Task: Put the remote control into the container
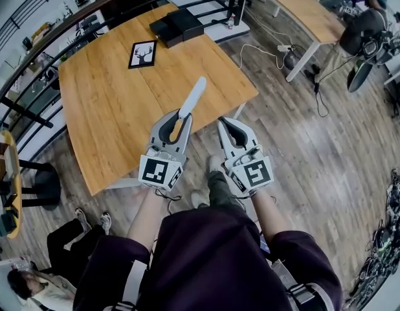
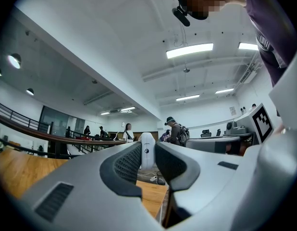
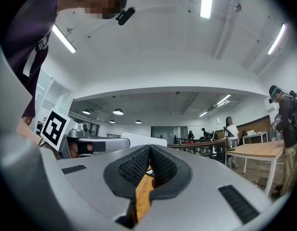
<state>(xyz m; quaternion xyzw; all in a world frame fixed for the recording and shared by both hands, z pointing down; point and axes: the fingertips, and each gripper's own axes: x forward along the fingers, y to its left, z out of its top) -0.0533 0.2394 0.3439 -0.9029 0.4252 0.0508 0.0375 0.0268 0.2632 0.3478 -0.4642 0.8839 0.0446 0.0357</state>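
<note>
**Q:** Left side, what have you got?

**Op:** My left gripper (image 2: 147, 154) is partly closed, and its ribbed pads pinch the white remote control (image 1: 192, 98) by its near end. Most of the remote's length sticks out past the tips, edge-on between the pads. I'd say gripping it at the end leaves the long part free to go into a box first.

**Q:** And the right?

**Op:** My right gripper (image 3: 149, 152) has its pads pressed together with nothing between them. I judge it's only riding along.

**Q:** Pose?

**Op:** Both grippers are side by side in front of my body, forearms bent and jaws pointing forward. They're at the near corner of the wooden table (image 1: 109, 115). The remote hangs in the air over the tabletop and slants toward the far side.

**Q:** Where is the target?

**Op:** I take it to be the black box (image 1: 177, 26) at the table's far end, just past a framed picture (image 1: 142, 54). It's well apart from the remote, so the carry isn't done yet. I can't tell from here whether the box is open.
</note>
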